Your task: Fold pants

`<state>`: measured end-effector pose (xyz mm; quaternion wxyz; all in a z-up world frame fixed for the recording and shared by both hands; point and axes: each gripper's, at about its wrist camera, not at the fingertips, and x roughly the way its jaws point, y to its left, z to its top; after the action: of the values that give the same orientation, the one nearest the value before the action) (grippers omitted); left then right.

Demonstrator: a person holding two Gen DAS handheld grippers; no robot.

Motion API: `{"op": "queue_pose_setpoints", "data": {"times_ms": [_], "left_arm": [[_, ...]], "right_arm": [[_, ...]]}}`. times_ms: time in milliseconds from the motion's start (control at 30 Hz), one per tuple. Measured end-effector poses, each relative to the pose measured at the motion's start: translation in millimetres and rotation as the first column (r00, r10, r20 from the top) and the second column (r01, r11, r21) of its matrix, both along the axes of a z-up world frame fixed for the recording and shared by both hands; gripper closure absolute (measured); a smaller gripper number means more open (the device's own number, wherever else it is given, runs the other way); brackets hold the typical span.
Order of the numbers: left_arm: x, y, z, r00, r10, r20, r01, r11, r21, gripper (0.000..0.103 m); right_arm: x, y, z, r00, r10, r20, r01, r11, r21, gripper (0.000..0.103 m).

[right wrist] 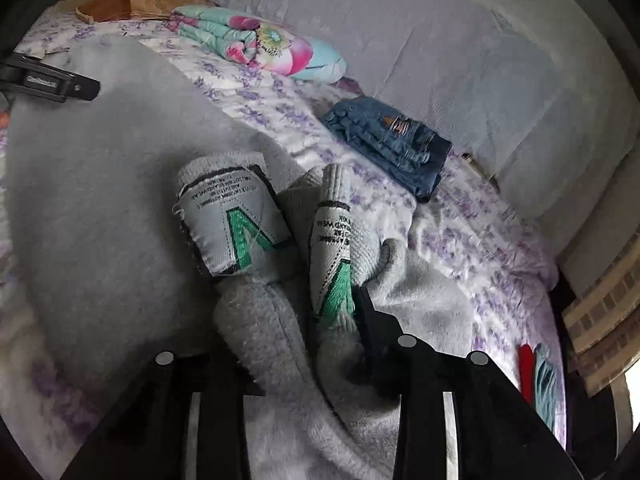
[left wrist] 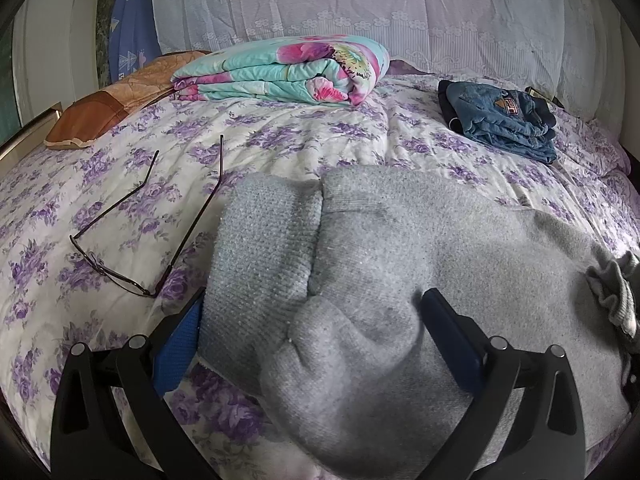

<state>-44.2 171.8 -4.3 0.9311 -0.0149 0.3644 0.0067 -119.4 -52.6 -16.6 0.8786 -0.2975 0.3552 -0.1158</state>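
Observation:
Grey knit pants (left wrist: 400, 248) lie on the bed, waistband end toward me in the left wrist view. My left gripper (left wrist: 312, 320) straddles a bunched fold of the grey fabric, blue pads on either side, jaws wide. In the right wrist view the pants (right wrist: 100, 184) spread to the left, and two cuffs with white-and-green labels (right wrist: 236, 224) stick up. My right gripper (right wrist: 288, 320) holds the bunched cuffs between its fingers. The left gripper's body (right wrist: 48, 80) shows at the far left.
A floral purple bedspread (left wrist: 320, 136) covers the bed. Eyeglasses (left wrist: 140, 232) lie left of the pants. A folded floral quilt (left wrist: 288, 72), an orange pillow (left wrist: 116, 100) and folded jeans (left wrist: 504, 120) sit at the back. A lace-covered headboard (left wrist: 400, 12) stands behind.

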Motion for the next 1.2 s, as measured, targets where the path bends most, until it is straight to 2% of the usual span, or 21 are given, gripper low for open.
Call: {"op": "queue_pose_setpoints", "data": {"times_ms": [67, 100, 167, 267, 367, 433, 467, 533, 567, 600, 667, 700, 767, 833, 867, 933, 967, 1033, 1067, 1100, 1200], "left_arm": [[-0.7, -0.1, -0.1, 1.000, 0.000, 0.001, 0.000, 1.000, -0.003, 0.004], [-0.4, -0.7, 0.1, 1.000, 0.000, 0.002, 0.000, 1.000, -0.006, 0.004], [-1.2, -0.8, -0.1, 1.000, 0.001, 0.003, -0.001, 1.000, -0.009, 0.004], [-1.4, -0.3, -0.2, 1.000, 0.001, 0.003, -0.001, 1.000, -0.010, 0.004], [-1.6, -0.6, 0.0, 1.000, 0.002, 0.003, -0.002, 1.000, -0.013, 0.004], [-2.0, -0.8, 0.1, 1.000, 0.003, 0.002, -0.003, 1.000, -0.018, 0.004], [-2.3, -0.6, 0.1, 1.000, 0.004, 0.000, -0.004, 1.000, -0.022, 0.004], [-4.6, 0.9, 0.1, 1.000, 0.004, -0.005, -0.004, 0.999, -0.037, 0.004], [-5.6, 3.2, 0.3, 1.000, 0.002, -0.012, -0.002, 0.999, -0.050, 0.004], [-7.5, 6.9, 0.2, 1.000, -0.003, -0.026, 0.001, 0.997, -0.074, 0.004], [-12.2, 17.4, -2.5, 0.997, -0.013, -0.081, 0.002, 0.991, -0.136, 0.004], [-16.7, 27.3, -3.4, 0.994, -0.026, -0.102, 0.005, 0.980, -0.199, 0.004], [-28.1, 40.2, 0.3, 0.994, -0.031, -0.108, 0.000, 0.963, -0.270, 0.004], [-38.4, 54.8, 2.7, 0.990, -0.036, -0.139, -0.020, 0.926, -0.378, 0.004], [-42.8, 60.0, 2.0, 0.988, -0.036, -0.147, -0.031, 0.903, -0.428, 0.004], [-48.1, 67.4, -0.3, 0.988, -0.026, -0.154, -0.058, 0.856, -0.513, 0.004], [-49.1, 68.2, -1.3, 0.988, -0.020, -0.155, -0.067, 0.840, -0.538, 0.004], [-50.3, 68.5, -2.9, 0.989, -0.001, -0.148, -0.086, 0.813, -0.576, 0.004], [-50.9, 69.5, -3.7, 0.989, 0.014, -0.145, -0.099, 0.790, -0.605, 0.004], [-53.1, 69.5, -4.2, 0.988, 0.028, -0.151, -0.119, 0.761, -0.637, 0.004], [-52.2, 63.5, -2.5, 0.986, 0.006, -0.166, -0.121, 0.711, -0.693, 0.004]], "right_arm": [[-13.8, -6.2, 12.5, 0.999, 0.031, -0.010, -0.031, 0.997, 0.071, 0.044], [-24.2, -8.1, 21.5, 0.998, 0.055, 0.006, -0.055, 0.993, 0.108, 0.039], [-43.3, -8.6, 45.7, 0.989, 0.132, 0.065, -0.143, 0.967, 0.209, 0.015], [-55.4, -8.8, 77.7, 0.967, 0.158, 0.200, -0.212, 0.934, 0.286, 0.013], [-37.4, -23.9, 86.2, 0.959, 0.030, 0.281, -0.121, 0.943, 0.311, 0.013], [-10.4, -41.6, 74.2, 0.967, -0.054, 0.247, -0.041, 0.931, 0.361, 0.013], [6.6, -45.9, 59.9, 0.981, -0.075, 0.181, 0.003, 0.929, 0.369, 0.013], [31.4, -42.4, 18.6, 0.999, -0.050, -0.010, 0.050, 0.934, 0.354, 0.012], [30.5, -34.5, -0.7, 0.999, -0.030, -0.012, 0.032, 0.952, 0.305, 0.012], [23.8, -29.8, 1.0, 0.999, -0.027, 0.033, 0.017, 0.963, 0.270, 0.012], [14.9, -28.2, 14.4, 0.999, 0.001, 0.035, -0.011, 0.959, 0.285, 0.013], [6.8, -29.9, 22.7, 0.998, 0.016, 0.065, -0.035, 0.952, 0.303, 0.013], [-12.2, -33.0, 39.0, 0.984, 0.008, 0.177, -0.064, 0.947, 0.316, 0.008], [-25.3, -39.0, 43.8, 0.972, -0.005, 0.237, -0.068, 0.950, 0.303, 0.003], [-21.9, -41.9, 39.5, 0.976, -0.009, 0.215, -0.056, 0.954, 0.296, 0.003], [-3.3, -50.8, 14.8, 0.996, -0.010, 0.087, -0.017, 0.950, 0.310, 0.003], [4.1, -59.4, 11.9, 0.998, -0.008, 0.056, -0.014, 0.929, 0.371, 0.003], [0.7, -77.3, 18.4, 0.997, -0.013, 0.076, -0.024, 0.879, 0.477, 0.003], [2.5, -83.9, 16.3, 0.998, -0.014, 0.061, -0.019, 0.861, 0.508, 0.003], [2.5, -85.7, 15.5, 0.998, -0.014, 0.054, -0.017, 0.852, 0.524, 0.003], [0.5, -85.7, 14.4, 0.998, -0.011, 0.057, -0.021, 0.847, 0.531, 0.003]]}}
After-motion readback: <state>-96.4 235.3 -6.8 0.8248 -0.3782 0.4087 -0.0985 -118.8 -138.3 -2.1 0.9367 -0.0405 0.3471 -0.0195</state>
